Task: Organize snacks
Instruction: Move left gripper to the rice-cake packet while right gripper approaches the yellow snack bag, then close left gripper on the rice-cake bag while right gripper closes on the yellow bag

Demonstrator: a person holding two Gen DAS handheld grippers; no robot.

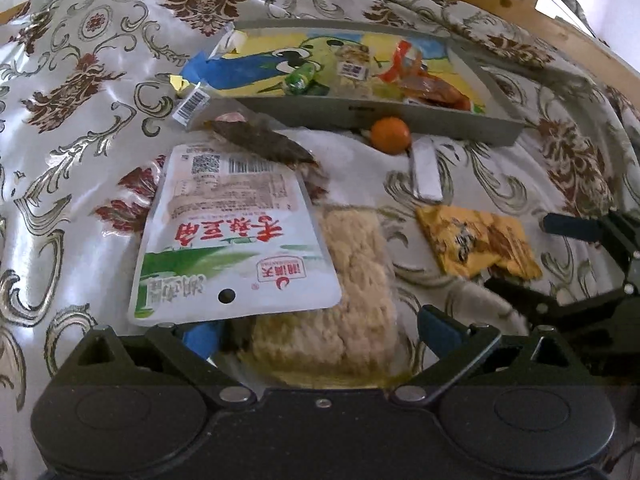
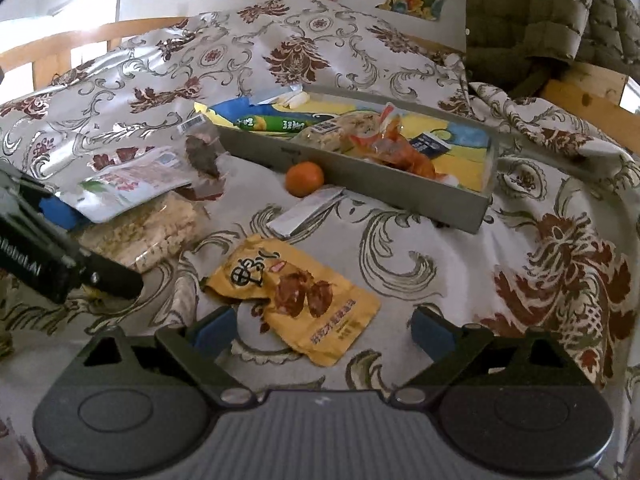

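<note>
On the patterned bedspread (image 2: 400, 248), a white pouch (image 1: 232, 240) overlaps one rice-cracker pack (image 1: 340, 312) between the left hand-held gripper's (image 1: 320, 330) spread jaws; one orange (image 2: 305, 178) and one grey tray (image 2: 400, 196) lie beyond; the right hand-held gripper (image 2: 324, 326), angled down, gapes around one yellow packet (image 2: 296, 300).

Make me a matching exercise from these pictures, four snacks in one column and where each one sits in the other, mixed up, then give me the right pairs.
Things:
1. orange
2. yellow packet
3. white pouch
4. green tube

Places:
A. lying inside the tray
B. between the open right gripper's fingers
C. on the cloth, right against the tray's outer wall
D. lying partly over the rice cake pack

Pairs: 1-C, 2-B, 3-D, 4-A
</note>
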